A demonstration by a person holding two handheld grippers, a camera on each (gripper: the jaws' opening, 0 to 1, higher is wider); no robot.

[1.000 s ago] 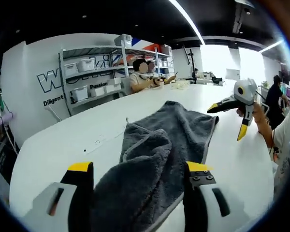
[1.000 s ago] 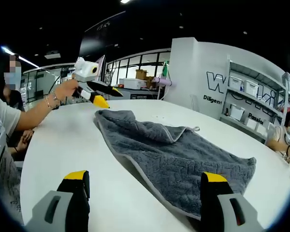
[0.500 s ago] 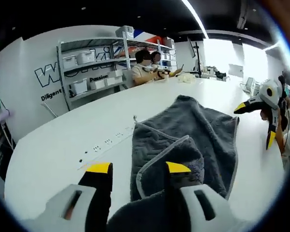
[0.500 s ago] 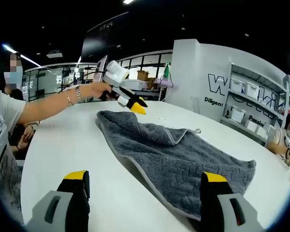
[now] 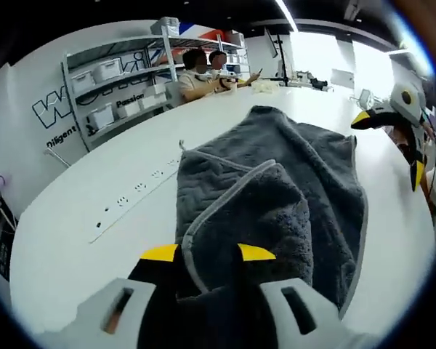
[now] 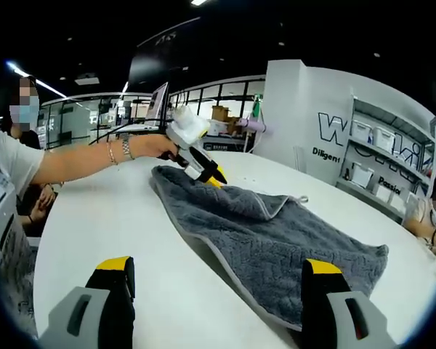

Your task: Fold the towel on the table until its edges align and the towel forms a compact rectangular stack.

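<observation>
- Nearest, the left gripper (image 5: 207,253) pinches a corner of the one grey towel (image 5: 291,196), its yellow-tipped jaws pressed together on the cloth.
- That corner is carried over the towel's own body, so a first fold looks partly made; edges are not yet aligned.
- The towel lies rumpled on the white bench (image 5: 94,196), one hanging loop at its edge.
- The right gripper (image 6: 211,273) hangs spread wide above the bench, holding nothing, the towel's near end just beside its right jaw.
- Still left, I judge: laying the fold flat, then folding again into a compact stack.
- Far off: two seated people (image 5: 203,69) and one shelving unit (image 5: 109,91).
</observation>
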